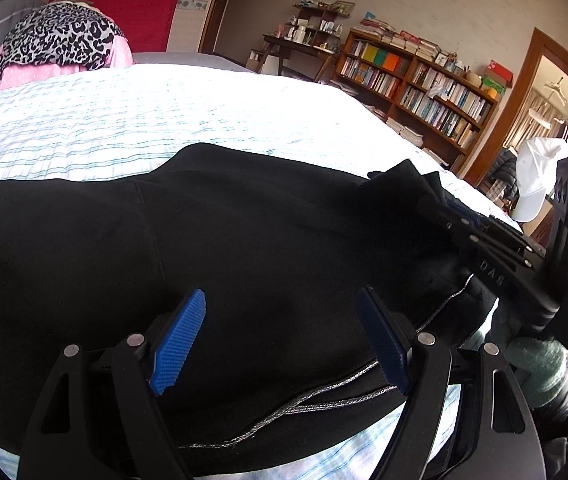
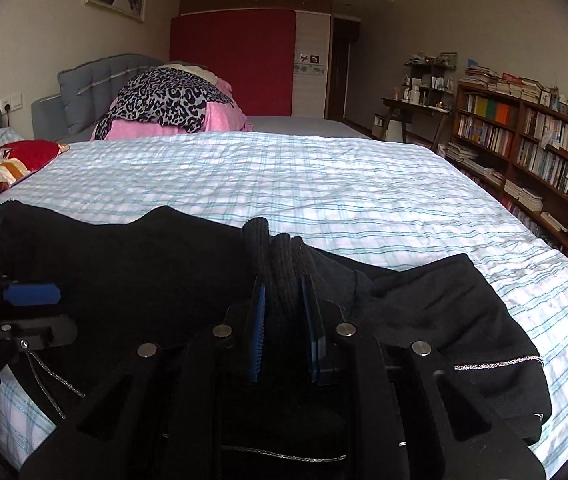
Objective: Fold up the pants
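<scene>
Bed (image 2: 324,184) | pants (image 2: 144,264) | right claw (image 2: 282,320) pinching cuff | left claw (image 1: 284,340) spread

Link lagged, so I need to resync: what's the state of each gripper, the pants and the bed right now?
Left gripper: open, over the pants, holding nothing.
Right gripper: shut on a bunched ribbed edge of the pants.
Black pants: lying rumpled on the bed, one part lifted by the right gripper.
Bed: striped cover spread out, lightly wrinkled.
</scene>
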{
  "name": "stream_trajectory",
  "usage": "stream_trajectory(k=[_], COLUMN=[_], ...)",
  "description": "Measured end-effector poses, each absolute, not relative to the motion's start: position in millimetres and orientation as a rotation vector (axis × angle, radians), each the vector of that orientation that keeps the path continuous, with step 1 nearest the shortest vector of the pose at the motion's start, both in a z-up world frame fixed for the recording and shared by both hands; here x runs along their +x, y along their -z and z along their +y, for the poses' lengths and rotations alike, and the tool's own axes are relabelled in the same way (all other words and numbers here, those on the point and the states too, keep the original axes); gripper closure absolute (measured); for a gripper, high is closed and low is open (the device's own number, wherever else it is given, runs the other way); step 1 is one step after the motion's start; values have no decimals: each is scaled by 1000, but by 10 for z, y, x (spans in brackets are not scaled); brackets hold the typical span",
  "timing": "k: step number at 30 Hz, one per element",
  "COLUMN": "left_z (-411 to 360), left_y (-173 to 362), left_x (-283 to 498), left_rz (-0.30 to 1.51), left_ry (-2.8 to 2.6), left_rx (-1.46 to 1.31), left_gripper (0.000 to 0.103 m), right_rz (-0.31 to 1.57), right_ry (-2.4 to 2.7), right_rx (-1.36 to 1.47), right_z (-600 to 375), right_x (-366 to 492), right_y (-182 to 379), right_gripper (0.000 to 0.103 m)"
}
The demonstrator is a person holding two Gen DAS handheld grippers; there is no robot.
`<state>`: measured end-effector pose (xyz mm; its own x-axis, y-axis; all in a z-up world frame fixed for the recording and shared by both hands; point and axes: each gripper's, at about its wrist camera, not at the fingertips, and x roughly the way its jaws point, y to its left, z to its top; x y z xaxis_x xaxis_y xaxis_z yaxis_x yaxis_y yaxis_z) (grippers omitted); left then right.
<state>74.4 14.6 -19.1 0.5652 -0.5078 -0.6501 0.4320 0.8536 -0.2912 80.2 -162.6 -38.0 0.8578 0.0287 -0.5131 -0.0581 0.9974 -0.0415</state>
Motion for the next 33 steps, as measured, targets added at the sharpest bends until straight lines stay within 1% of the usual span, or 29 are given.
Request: stream_trajectory(k=[3,10,17,18,19,20,21,24,27,33], left_z=[213,246,292,290,285,280,280,300,328,312], left_y=[213,226,230,229,227,224,220,207,189,140], left_x=[746,746,747,747,743,745,751,759,791,825], left_rz=[800,801,805,806,808,810,812,822,838,860], left_ry=[559,567,564,564,564,564,565,572,584,645], left_rx=[-133,-160,-190,-189,-187,-186,-187,-207,-244,-339], left_gripper=[25,25,25,25,25,25,25,25,24,16], right_rz=[533,465,576,581,590,600,609,602,591,572], right_ry=[-57,-121,-180,-192,-212,-234,-265,-314,-374,-418], right_rx=[-87,-42,-53,-59,-58,-54,-44,-32,18,132], right_z=[-1458,-1250,-985,-966,-955,-949,-941,-958,-1039,-1353], right_x=[785,721,828,819,815,815,807,724,625,452], right_y=[417,253,553,560,570,576,592,610,589,544], right_gripper=[86,86,85,82,81,74,65,57,55,55])
